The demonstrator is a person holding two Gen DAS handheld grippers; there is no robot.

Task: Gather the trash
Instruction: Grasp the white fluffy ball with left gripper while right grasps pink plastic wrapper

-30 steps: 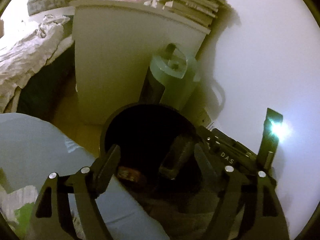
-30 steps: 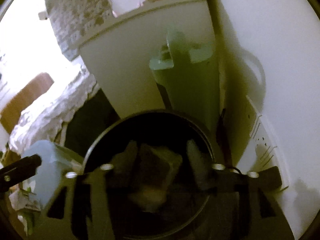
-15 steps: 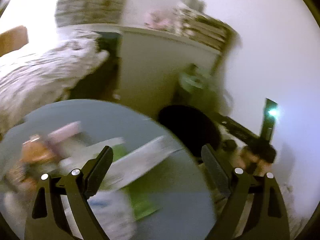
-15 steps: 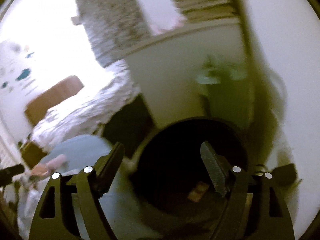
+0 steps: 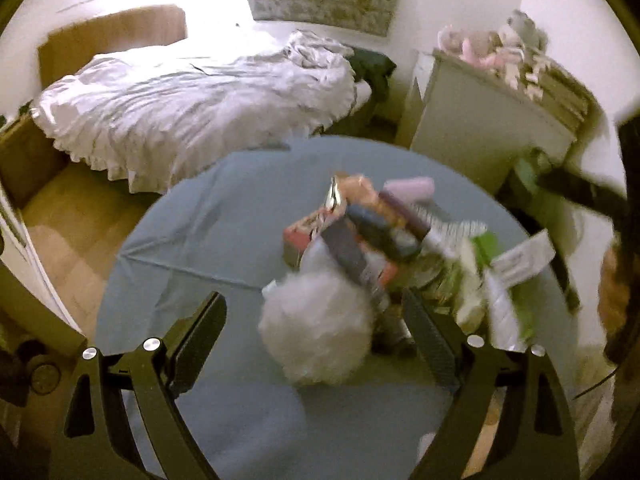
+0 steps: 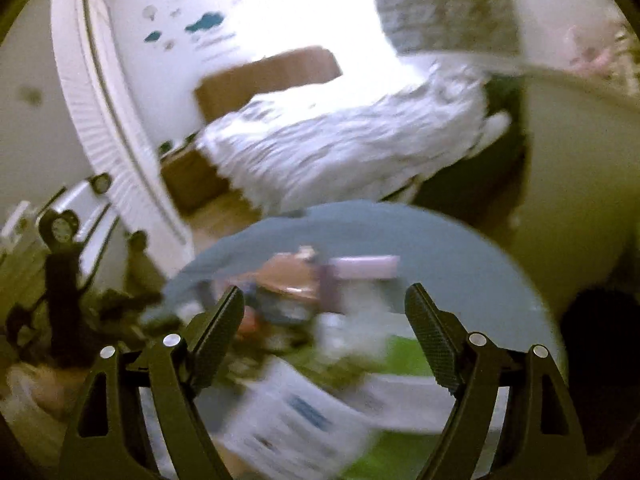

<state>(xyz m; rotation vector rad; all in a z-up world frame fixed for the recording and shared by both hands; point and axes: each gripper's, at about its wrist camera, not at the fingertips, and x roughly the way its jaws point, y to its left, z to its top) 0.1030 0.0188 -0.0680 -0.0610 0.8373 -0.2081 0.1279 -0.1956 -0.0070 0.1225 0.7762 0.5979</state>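
Note:
A round blue-grey table [image 5: 224, 216] carries a heap of trash: a crumpled white ball of paper [image 5: 316, 328], coloured packets [image 5: 360, 216] and green-and-white wrappers [image 5: 500, 280]. My left gripper [image 5: 312, 336] is open and empty, hovering over the white ball. My right gripper [image 6: 324, 336] is open and empty above the same blurred heap [image 6: 320, 320] on the table [image 6: 460, 248]. The black bin [image 6: 600, 320] shows dark at the right edge of the right wrist view.
A bed with rumpled white bedding [image 5: 192, 100] lies behind the table. A white cabinet [image 5: 480, 136] topped with books and pink toys stands at the right, against the wall. A white radiator [image 6: 104, 120] and wooden floor [image 5: 68, 220] are at the left.
Both grippers have swung away from the black bin to the table. The right gripper went from holding crumpled trash over the bin to open and empty.

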